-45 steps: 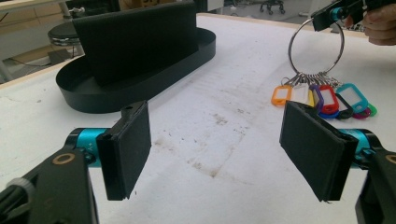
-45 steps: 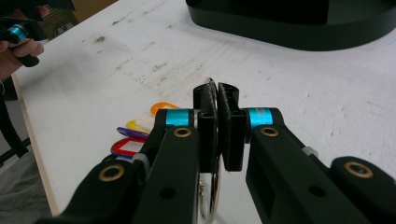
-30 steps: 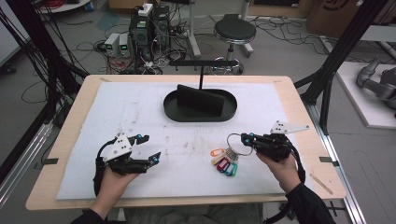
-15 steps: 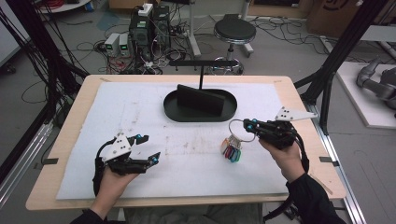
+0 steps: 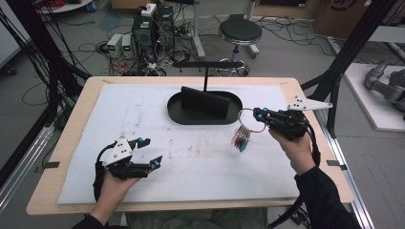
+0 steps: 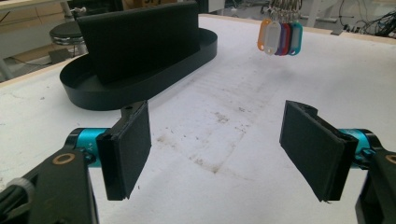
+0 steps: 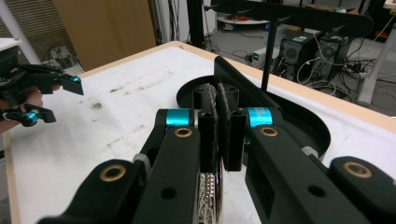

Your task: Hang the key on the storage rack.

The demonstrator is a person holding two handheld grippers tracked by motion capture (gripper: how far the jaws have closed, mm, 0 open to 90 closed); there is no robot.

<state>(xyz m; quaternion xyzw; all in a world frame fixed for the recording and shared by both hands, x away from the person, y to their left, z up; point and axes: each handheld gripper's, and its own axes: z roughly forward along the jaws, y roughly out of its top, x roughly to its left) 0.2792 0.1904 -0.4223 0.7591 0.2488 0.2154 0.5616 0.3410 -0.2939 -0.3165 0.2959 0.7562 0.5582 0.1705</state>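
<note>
We see the right hand-held gripper (image 5: 260, 115) clamped on the metal key ring with coloured plastic tags (image 5: 241, 137), hanging above the white tabletop (image 5: 143, 109) beside the black oval tray (image 5: 175, 114); swinging tags could slip free; the left hand-held gripper (image 5: 149, 151) gapes empty

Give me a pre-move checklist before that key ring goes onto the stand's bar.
1. Right gripper shut on the key ring: ok, jaws closed on the ring.
2. Tags clear of the table: ok, they hang free beside the black tray.
3. Bar free of anything hung on it: ok.
4. Left gripper out of the way: ok, open, resting low at the near left.
5. Ring opening lined up with the bar's end: cannot tell.
</note>
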